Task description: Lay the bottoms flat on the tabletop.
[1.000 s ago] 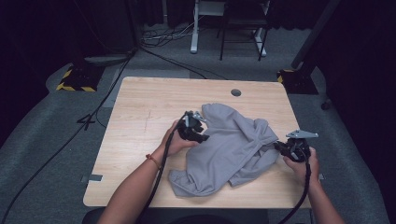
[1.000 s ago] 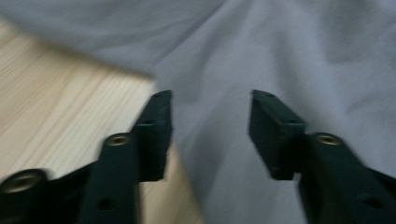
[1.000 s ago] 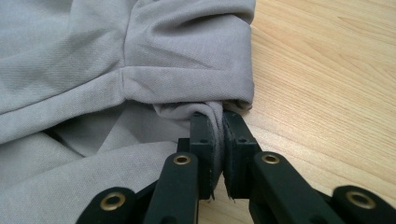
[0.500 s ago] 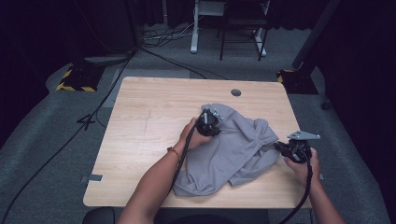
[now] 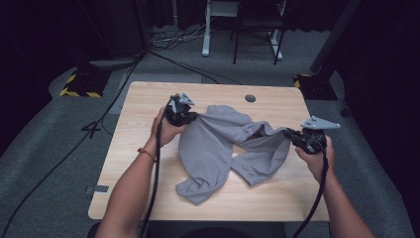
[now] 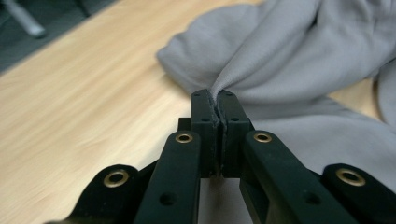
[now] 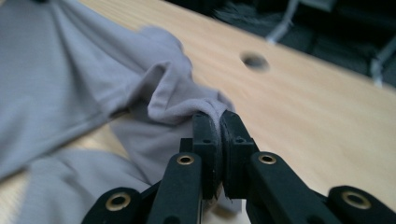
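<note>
A grey shirt (image 5: 218,148) lies crumpled across the middle of the wooden table (image 5: 143,148), partly lifted between my two hands. My left gripper (image 5: 190,116) holds its left upper edge; in the left gripper view the jaws (image 6: 217,100) are shut on a pinch of the grey shirt (image 6: 289,60), having just closed. At the right, my right gripper (image 5: 291,135) grips the other end. In the right gripper view its jaws (image 7: 218,119) are shut on a fold of the shirt (image 7: 70,74). The cloth between the grippers sags, and its lower part rests on the table.
A round cable hole (image 5: 250,98) sits near the table's far edge. Beyond the table stand a white desk leg (image 5: 205,29) and a dark chair frame (image 5: 257,29) on grey carpet. Yellow-black floor markers (image 5: 79,89) lie at the far left.
My left gripper went right onto the shirt, took hold of it, then pulled back left and up with the cloth. The right gripper rose a little, and the shirt has spread out between them.
</note>
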Available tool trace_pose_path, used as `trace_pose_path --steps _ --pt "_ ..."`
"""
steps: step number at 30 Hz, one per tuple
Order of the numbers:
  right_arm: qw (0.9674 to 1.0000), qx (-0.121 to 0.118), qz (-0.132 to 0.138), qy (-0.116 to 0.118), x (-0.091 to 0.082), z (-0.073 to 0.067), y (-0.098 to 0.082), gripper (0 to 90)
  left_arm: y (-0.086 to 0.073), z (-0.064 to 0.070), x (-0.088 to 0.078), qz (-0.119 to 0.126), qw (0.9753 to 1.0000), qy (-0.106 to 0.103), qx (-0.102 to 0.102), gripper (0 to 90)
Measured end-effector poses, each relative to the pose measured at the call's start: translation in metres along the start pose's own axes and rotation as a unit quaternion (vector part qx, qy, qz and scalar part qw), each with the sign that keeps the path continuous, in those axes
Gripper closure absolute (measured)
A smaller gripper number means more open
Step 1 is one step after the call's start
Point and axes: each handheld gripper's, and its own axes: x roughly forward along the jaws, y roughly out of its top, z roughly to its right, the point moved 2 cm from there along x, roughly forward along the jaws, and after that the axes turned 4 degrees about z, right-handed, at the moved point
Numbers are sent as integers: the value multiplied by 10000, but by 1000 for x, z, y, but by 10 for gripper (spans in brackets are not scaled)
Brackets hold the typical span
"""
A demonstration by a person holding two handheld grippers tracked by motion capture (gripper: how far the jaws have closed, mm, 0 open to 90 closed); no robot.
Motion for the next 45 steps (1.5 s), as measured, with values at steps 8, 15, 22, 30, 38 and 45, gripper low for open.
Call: trace_pose_path --steps 8,15,22,30,38,45 --pt "9837 -1087 -234 1411 46 -105 35 857 -53 -38 -36 -268 9983 276 -448 868" --pt "9478 -1546 -1143 2545 76 -169 -7 650 -94 -33 -41 -496 9966 426 -500 831" --pt "9713 -972 -502 2111 25 -108 -12 438 -86 -1 -57 66 9975 549 -430 445" --pt "9883 -121 -1116 1033 18 -47 -61 412 -47 104 -45 554 9930 -932 474 274" --pt "9830 -255 -1256 1311 41 -62 -77 375 -36 162 21 -63 9828 -1591 939 294" --pt "9816 -319 -1503 1134 46 -58 -83 595 -43 154 49 -521 9870 -1277 828 534"
